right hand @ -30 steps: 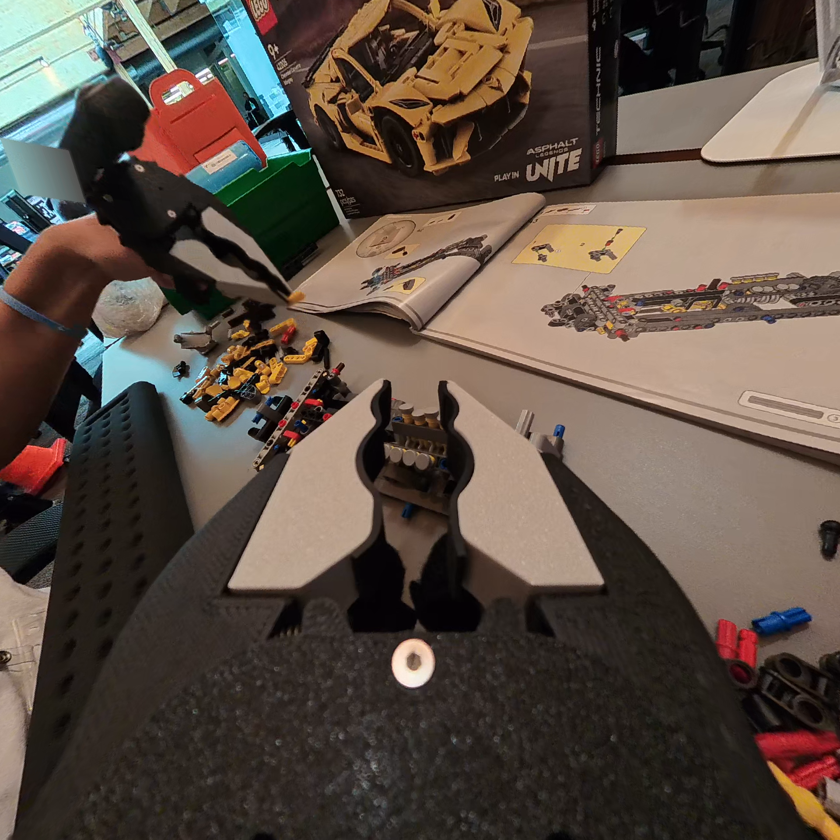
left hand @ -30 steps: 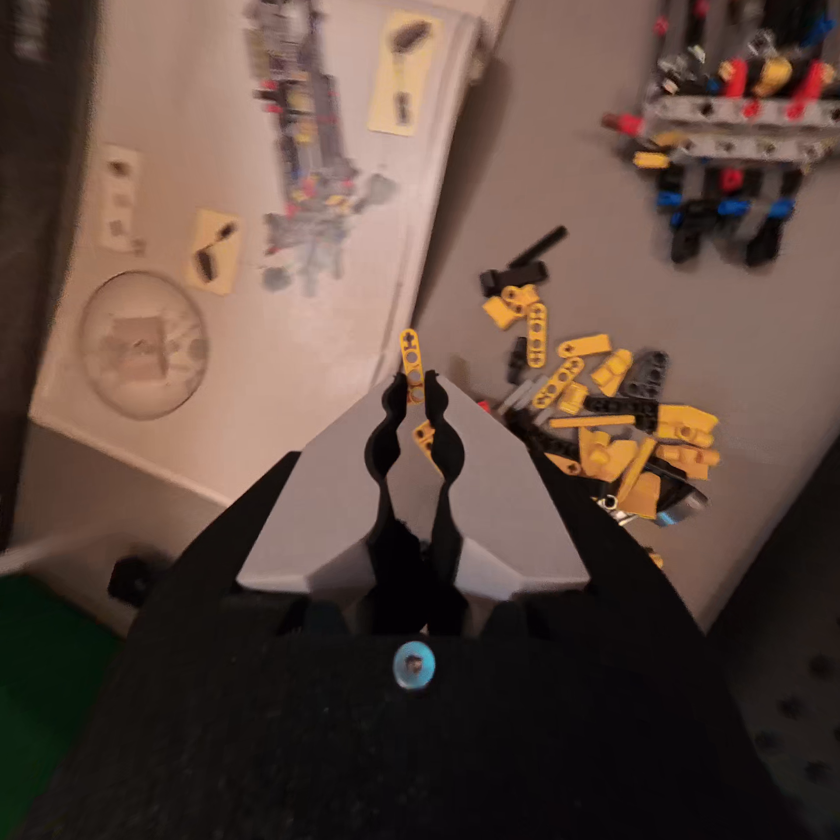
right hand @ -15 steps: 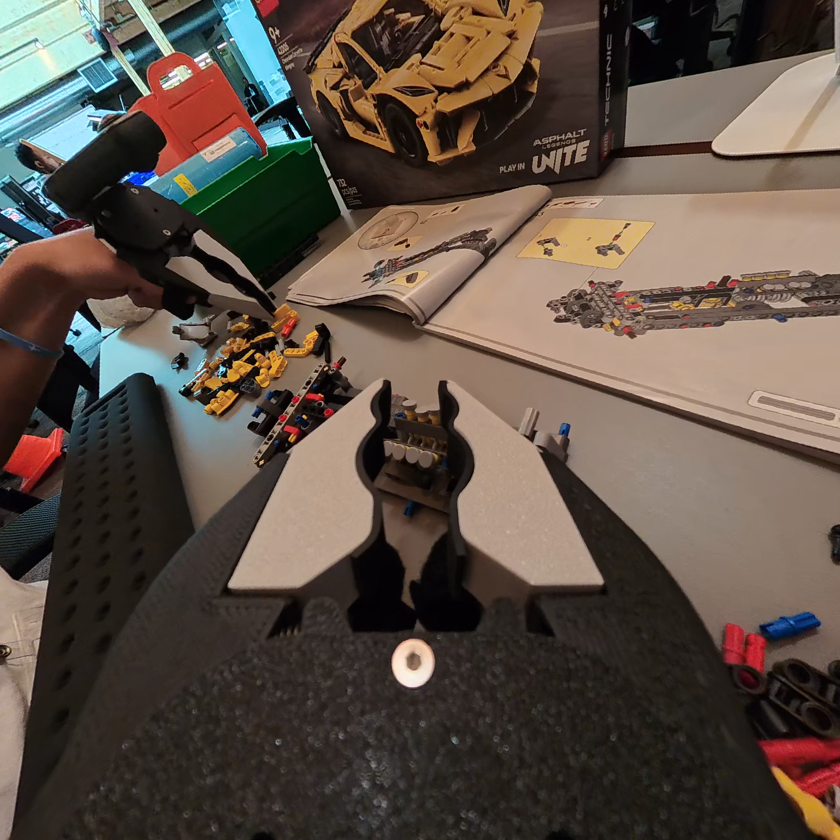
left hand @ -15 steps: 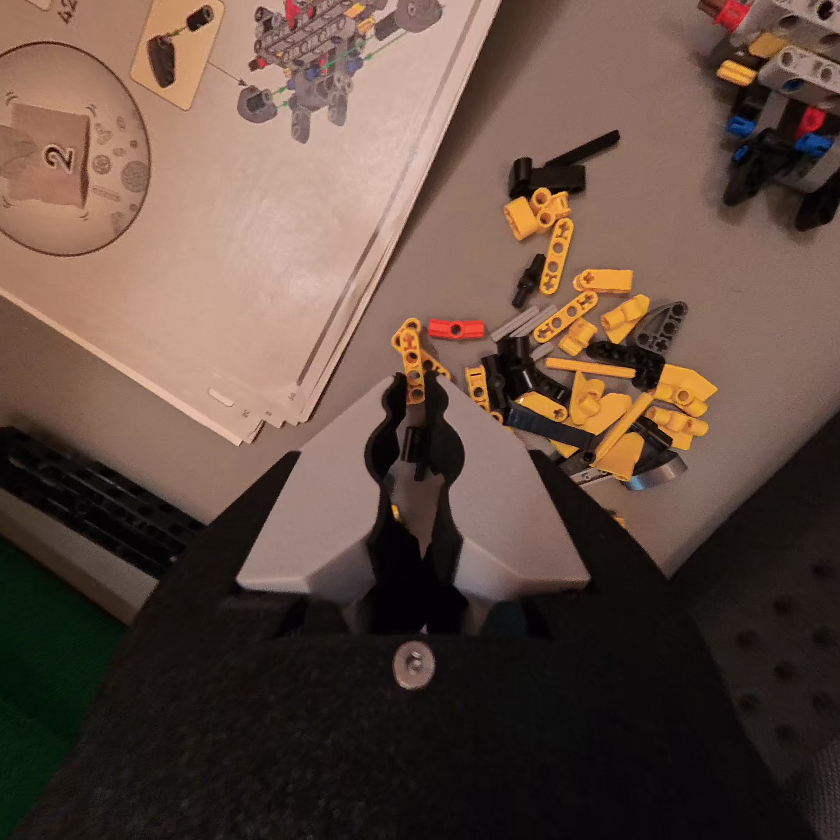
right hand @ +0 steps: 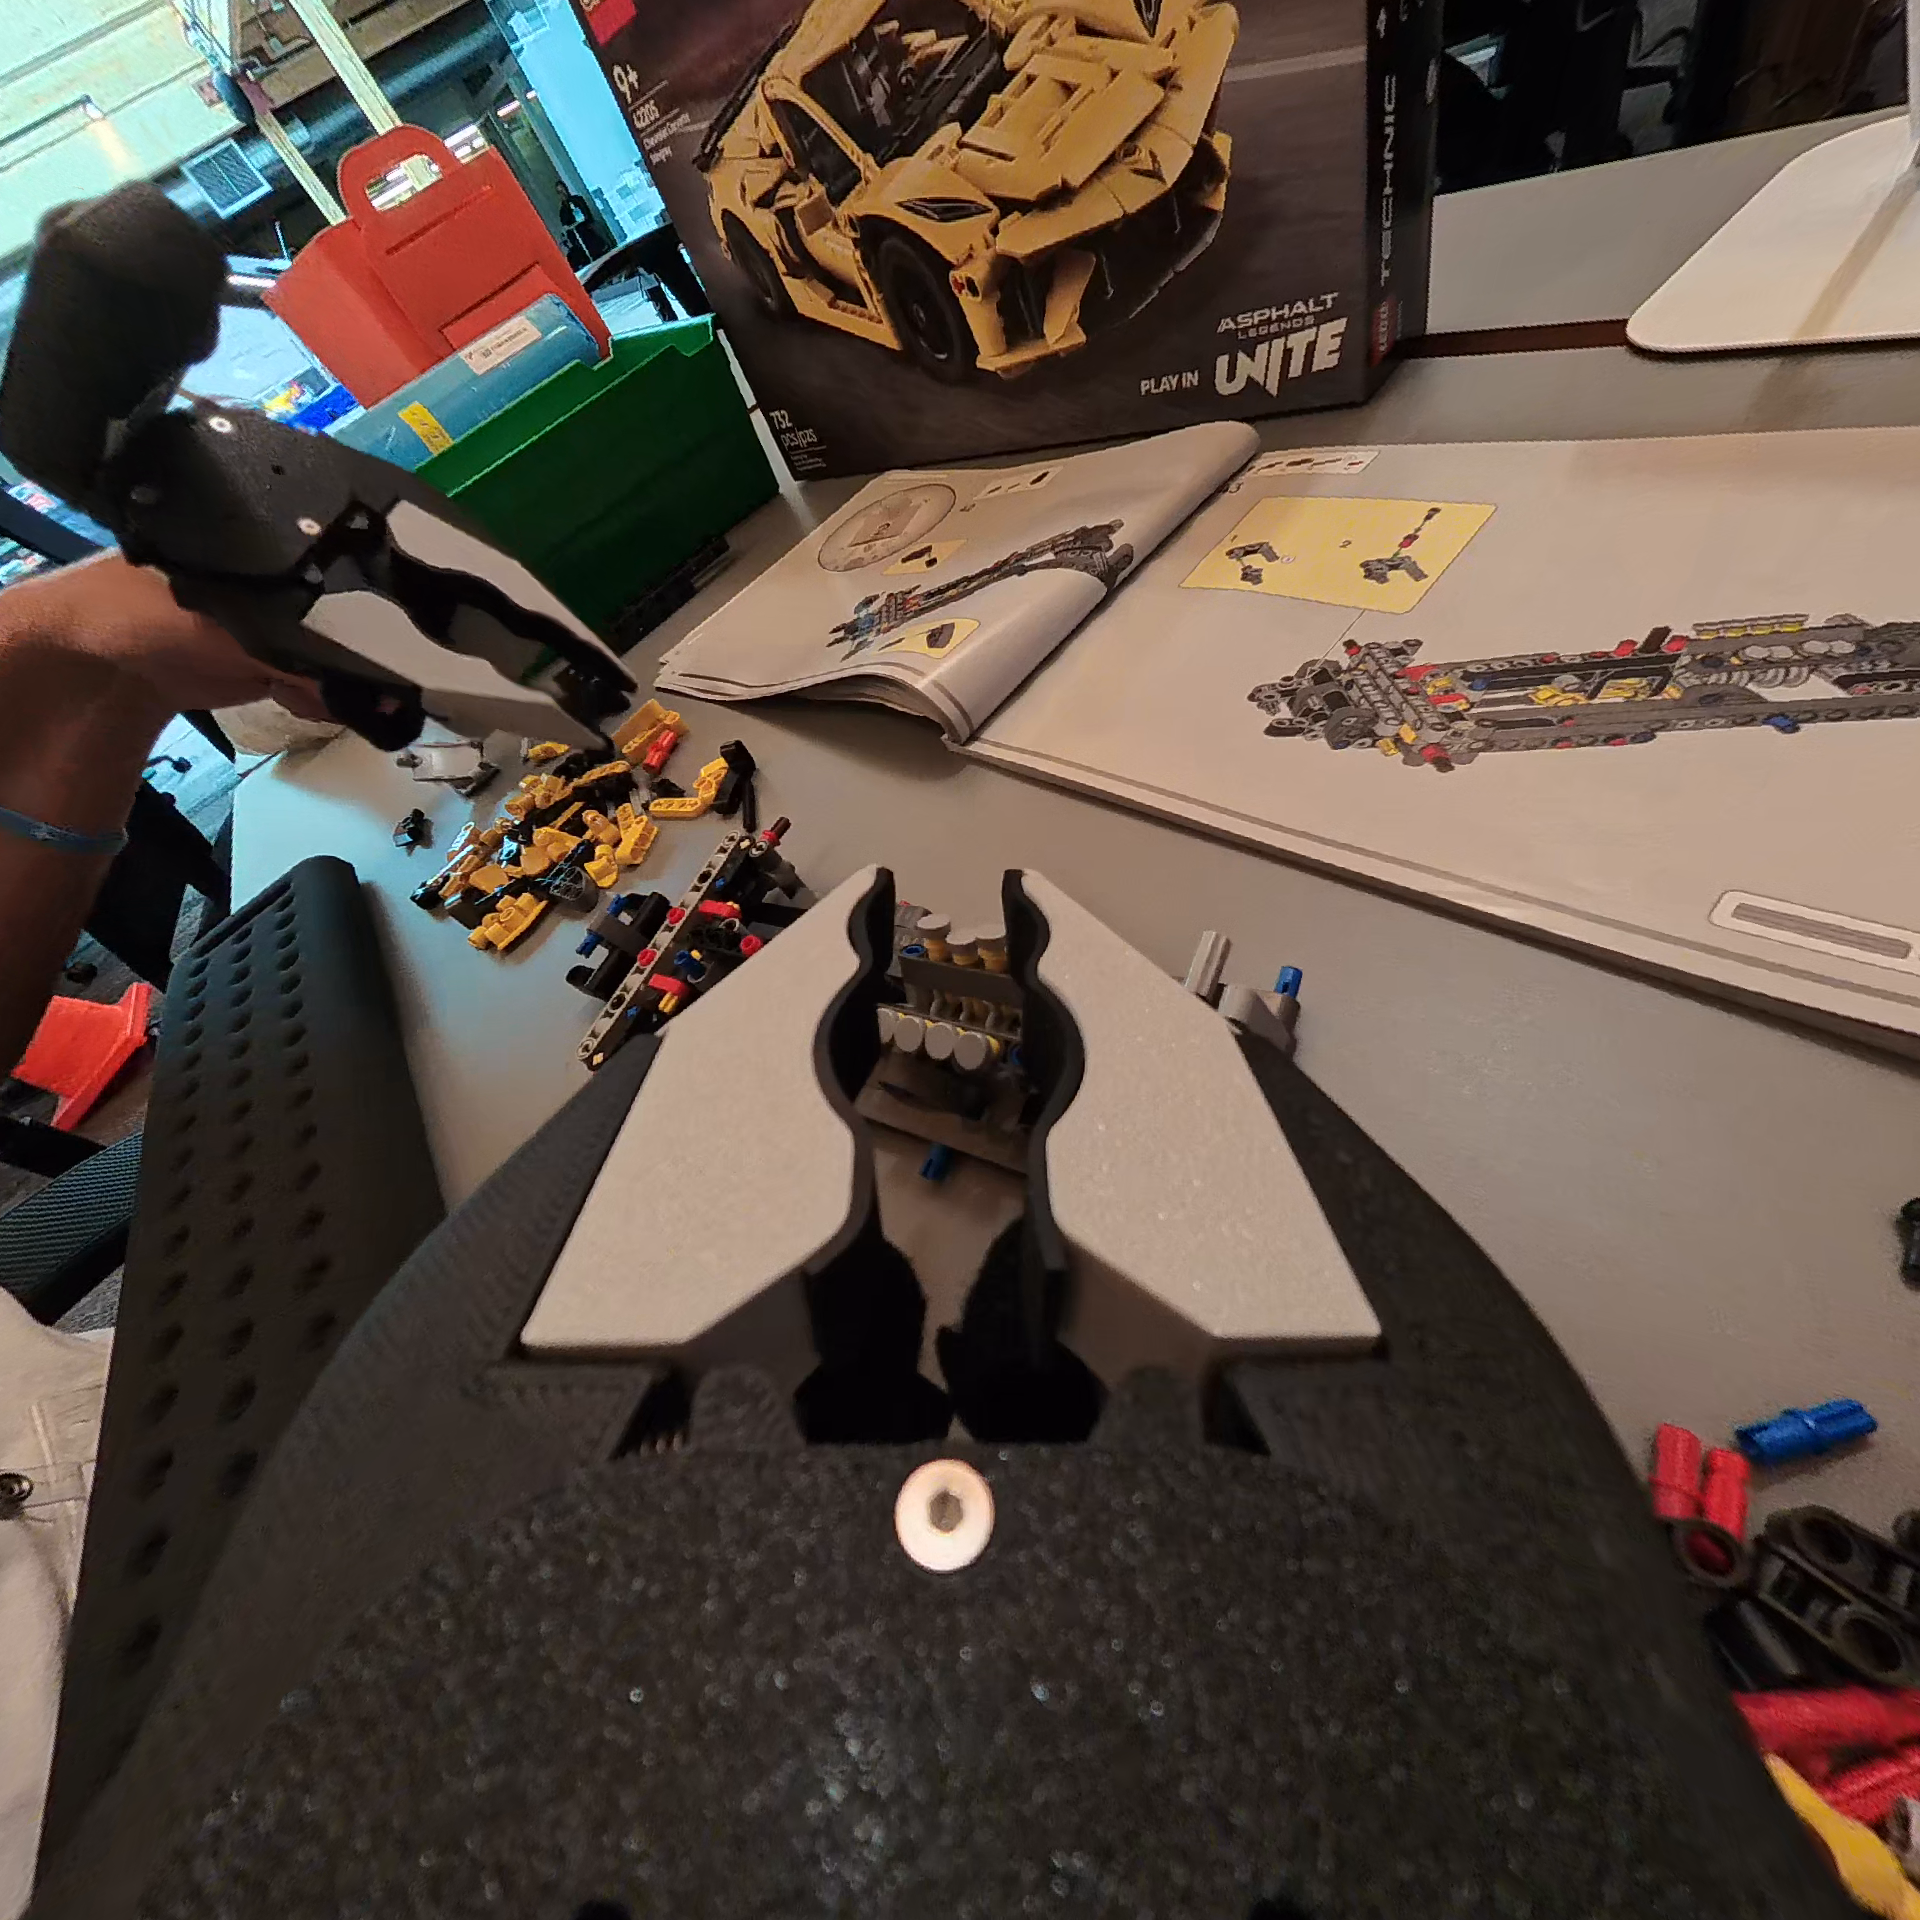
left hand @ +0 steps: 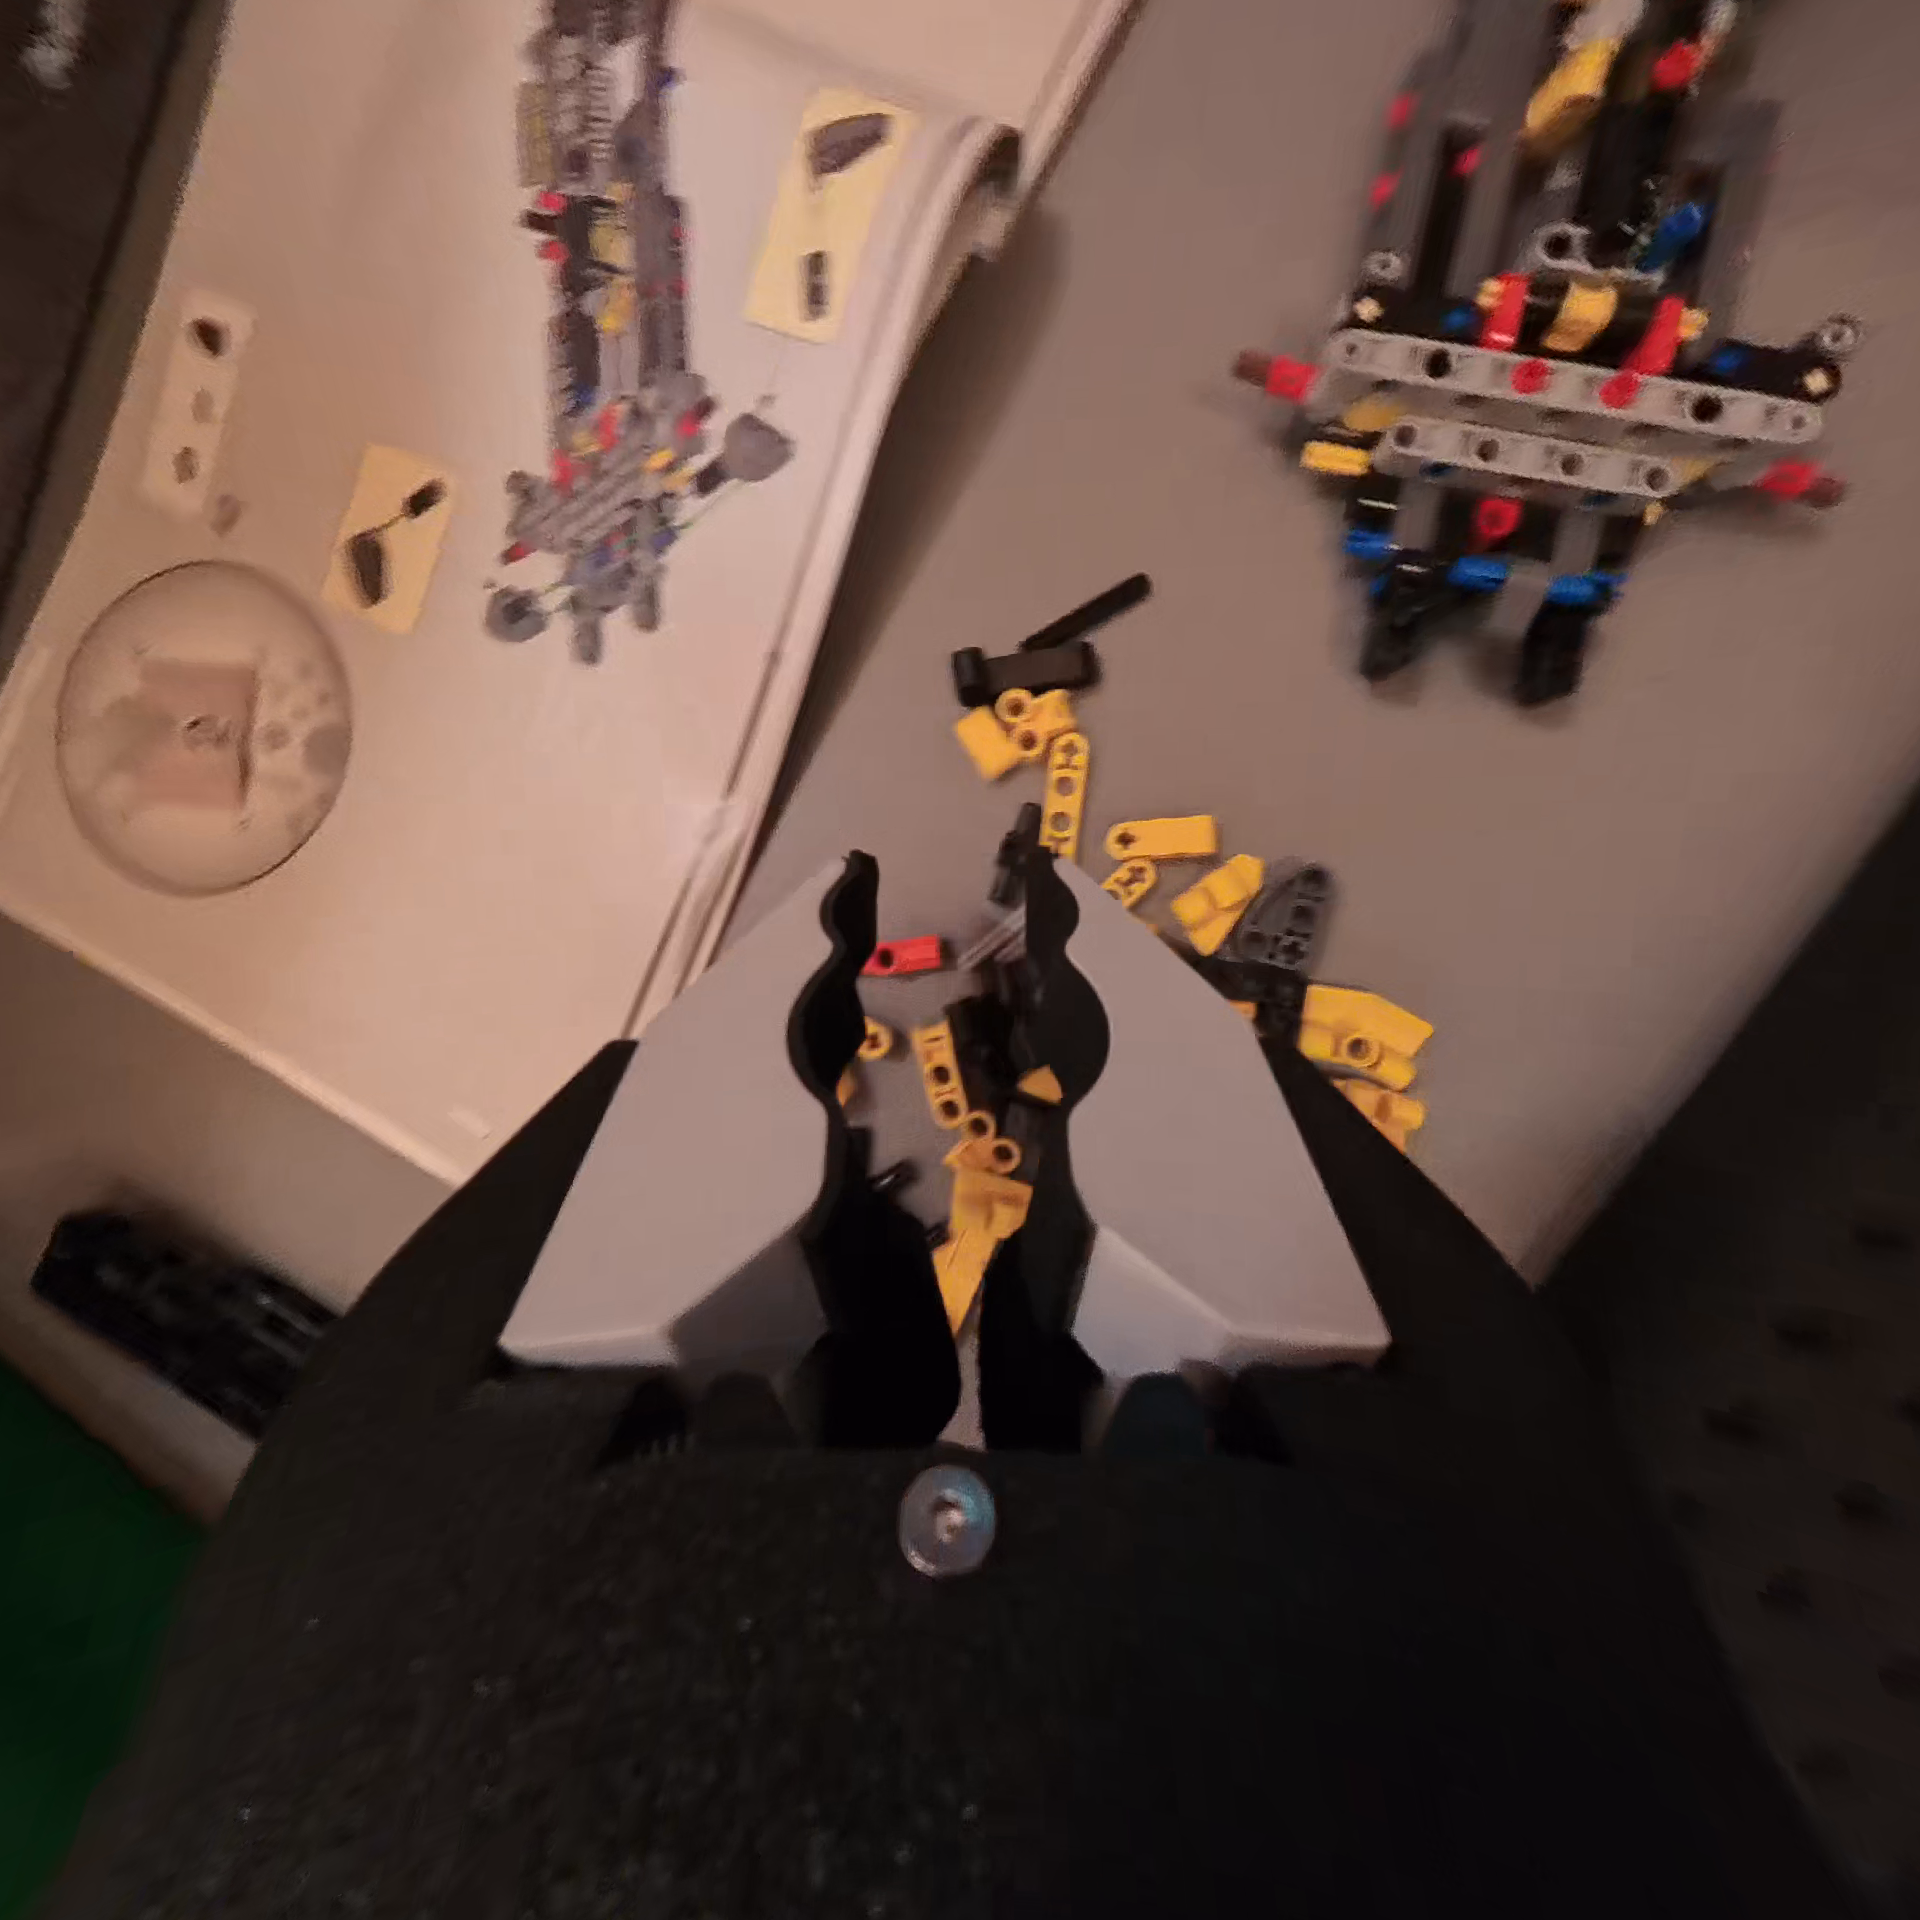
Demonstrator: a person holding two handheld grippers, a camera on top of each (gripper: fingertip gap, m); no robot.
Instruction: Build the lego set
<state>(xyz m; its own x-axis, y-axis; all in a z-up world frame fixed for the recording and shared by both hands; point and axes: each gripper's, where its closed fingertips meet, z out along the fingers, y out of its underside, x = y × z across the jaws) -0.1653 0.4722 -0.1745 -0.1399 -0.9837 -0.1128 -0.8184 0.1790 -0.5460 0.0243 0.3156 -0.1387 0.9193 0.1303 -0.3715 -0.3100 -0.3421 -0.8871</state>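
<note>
My left gripper (left hand: 948,883) is open and empty, hovering over a pile of yellow and black pieces (left hand: 1226,914) on the grey table. A yellow beam (left hand: 940,1070) lies in the pile between its fingers. The left gripper also shows in the right wrist view (right hand: 582,707), tips just above the same pile (right hand: 561,831). My right gripper (right hand: 948,894) is shut on a small grey engine block with pale cylinders (right hand: 951,1029), held low over the table. The part-built chassis (left hand: 1558,416) lies beyond the pile and shows in the right wrist view (right hand: 686,956).
The open instruction booklet (right hand: 1039,623) and the set's box (right hand: 1039,208) lie behind. A green bin (right hand: 623,468) stands at the far left edge. A black perforated panel (right hand: 260,1143) is on the left. Loose red, blue and black pieces (right hand: 1766,1538) lie at the right, and a small grey part (right hand: 1247,997). The grippers' ends are close to 25 centimeters from one another. The black perforated panel (right hand: 260,1143) sits 20 centimeters or so from the ends of my left fingers.
My left gripper carried a yellow beam down to the pile, opened and let it go, then lifted a little. My right gripper has held still with the engine block.
</note>
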